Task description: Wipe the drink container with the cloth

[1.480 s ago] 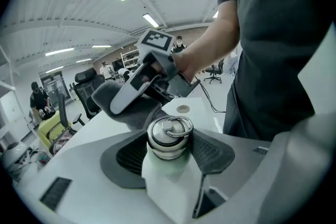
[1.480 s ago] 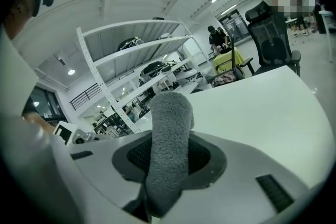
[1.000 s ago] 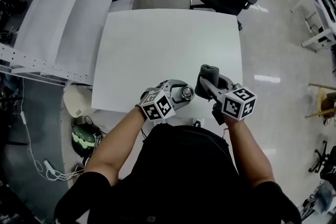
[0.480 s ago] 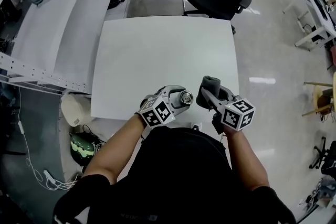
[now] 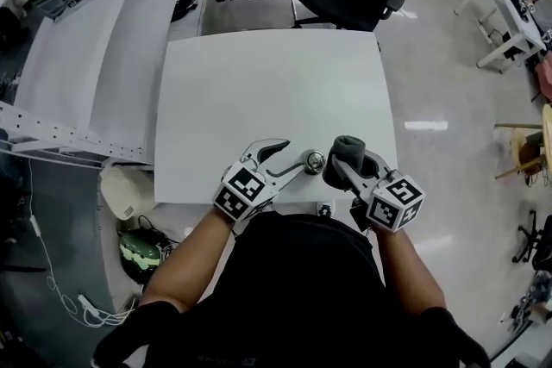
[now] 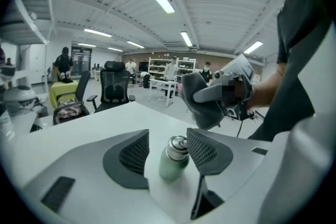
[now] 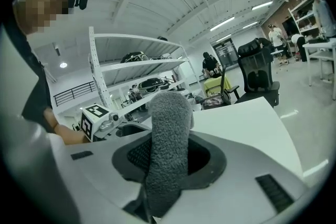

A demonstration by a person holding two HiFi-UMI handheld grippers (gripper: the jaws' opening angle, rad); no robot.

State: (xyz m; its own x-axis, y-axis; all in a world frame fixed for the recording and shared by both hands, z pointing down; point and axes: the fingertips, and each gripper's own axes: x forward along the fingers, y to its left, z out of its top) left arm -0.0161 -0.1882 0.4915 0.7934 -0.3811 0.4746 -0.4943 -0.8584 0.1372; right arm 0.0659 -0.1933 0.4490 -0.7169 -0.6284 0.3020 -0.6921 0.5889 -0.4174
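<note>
Head view: we note the drink container (image 5: 313,159) standing on the desk (image 5: 267,90) close to its near edge, somewhat toward the near right corner. Its long axis runs vertical: metal cap up toward us, pale green body below it, base on the desk.

Left gripper view: left tool (image 6: 168,150) is spread, with the container upright in the gap between the two pads. One pad sits at the cap, touching or just beside it; we cannot tell which. The other pad stands apart from the body. We judge that the container carries its own weight on the desk and the left tool is around it as a guard, not a grip.

Right gripper view: right tool (image 7: 168,157) is pressed together on the cloth (image 7: 168,113), a grey fleecy roll that stands out past the tips. This leaves a soft end exposed for rubbing, which we take as the reason for the hold. In the head view the cloth hangs just beside the container on its right, about at cap height; contact not resolved.

Judgement: a wiping stroke is about to start, or we are between strokes. An ungripped upright container may tip if the cloth pushes sideways at the top; closing the left tool first would steady it
</note>
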